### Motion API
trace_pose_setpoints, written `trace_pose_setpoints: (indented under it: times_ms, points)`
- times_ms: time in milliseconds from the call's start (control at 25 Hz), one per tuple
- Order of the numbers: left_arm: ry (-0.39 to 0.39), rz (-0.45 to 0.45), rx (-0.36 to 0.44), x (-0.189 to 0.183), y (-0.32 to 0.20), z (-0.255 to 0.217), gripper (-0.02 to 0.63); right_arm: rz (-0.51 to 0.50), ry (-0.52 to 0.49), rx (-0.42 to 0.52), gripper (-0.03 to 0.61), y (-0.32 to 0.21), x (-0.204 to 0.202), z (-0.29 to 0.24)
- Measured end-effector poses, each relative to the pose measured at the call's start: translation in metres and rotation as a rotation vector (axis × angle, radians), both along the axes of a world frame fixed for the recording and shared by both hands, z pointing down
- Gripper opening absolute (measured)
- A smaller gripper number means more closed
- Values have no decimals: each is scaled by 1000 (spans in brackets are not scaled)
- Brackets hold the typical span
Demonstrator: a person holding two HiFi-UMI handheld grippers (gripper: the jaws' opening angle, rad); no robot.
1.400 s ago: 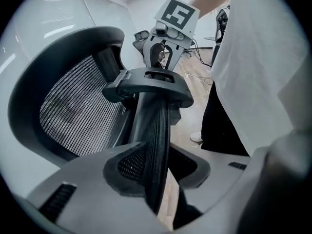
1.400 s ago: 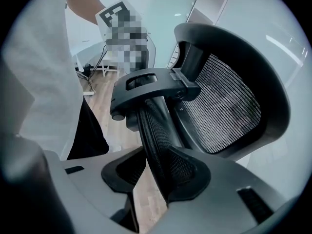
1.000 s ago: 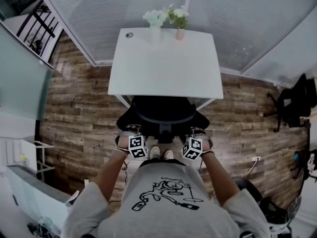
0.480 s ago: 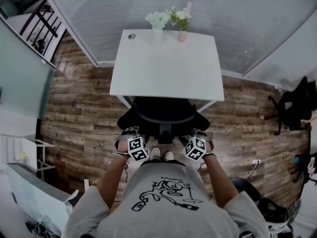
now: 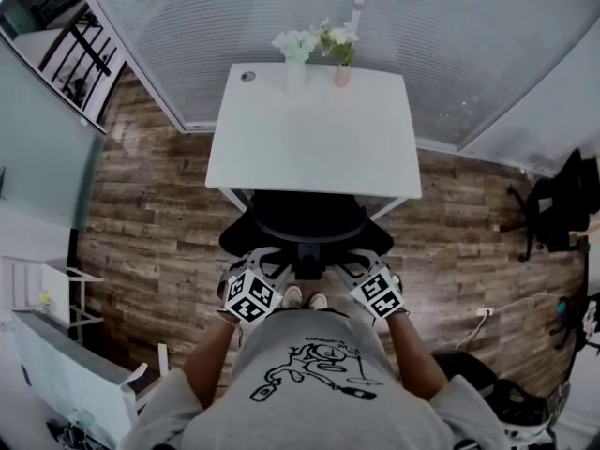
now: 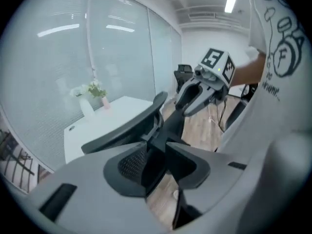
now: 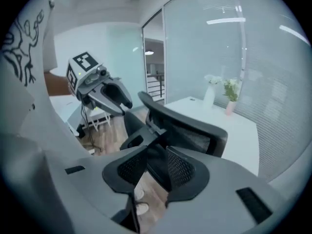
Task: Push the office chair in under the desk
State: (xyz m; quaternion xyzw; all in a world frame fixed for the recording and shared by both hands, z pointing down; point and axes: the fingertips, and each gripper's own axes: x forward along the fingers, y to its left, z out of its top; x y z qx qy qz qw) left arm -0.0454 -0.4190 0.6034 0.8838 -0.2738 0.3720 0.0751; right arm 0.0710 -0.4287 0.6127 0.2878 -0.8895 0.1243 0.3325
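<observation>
White desk surface [image 5: 309, 129], with the office chair [image 5: 305, 216] at its near edge, the seat partly beneath it and the backrest toward the person. The left gripper [image 6: 158, 152] and right gripper [image 7: 155, 162] flank the backrest. Both pairs of jaws are apart and closing, with the chair's back frame in each gap.

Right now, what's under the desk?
The chair's front goes under the desk's near edge; its backrest and armrests show outside. The desk's top covers everything farther under.
</observation>
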Motion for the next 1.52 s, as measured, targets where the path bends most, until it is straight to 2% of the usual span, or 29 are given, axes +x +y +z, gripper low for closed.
trace_pose_setpoints:
  times_ms: [240, 360, 480, 560, 640, 920, 1520]
  points:
    - [332, -95, 31, 34, -11, -94, 85, 92, -273, 51, 116, -14, -16, -88]
    - [502, -132, 22, 43, -14, -135, 38, 109, -376, 91, 96, -17, -24, -136]
    - [613, -153, 63, 47, -16, -172, 16, 114, -459, 118, 80, -15, -29, -179]
    - [631, -165, 128, 47, -18, -188, 8, 121, -505, 132, 73, -13, -32, -199]
    - [636, -179, 152, 48, -16, -196, 3, 127, -536, 142, 66, -11, -33, -210]
    - [692, -179, 153, 55, -8, -213, 3, 119, -589, 143, 43, 0, -37, -224]
    - [685, -167, 169, 59, -9, -218, 3, 110, -608, 169, 41, -1, -35, -237]
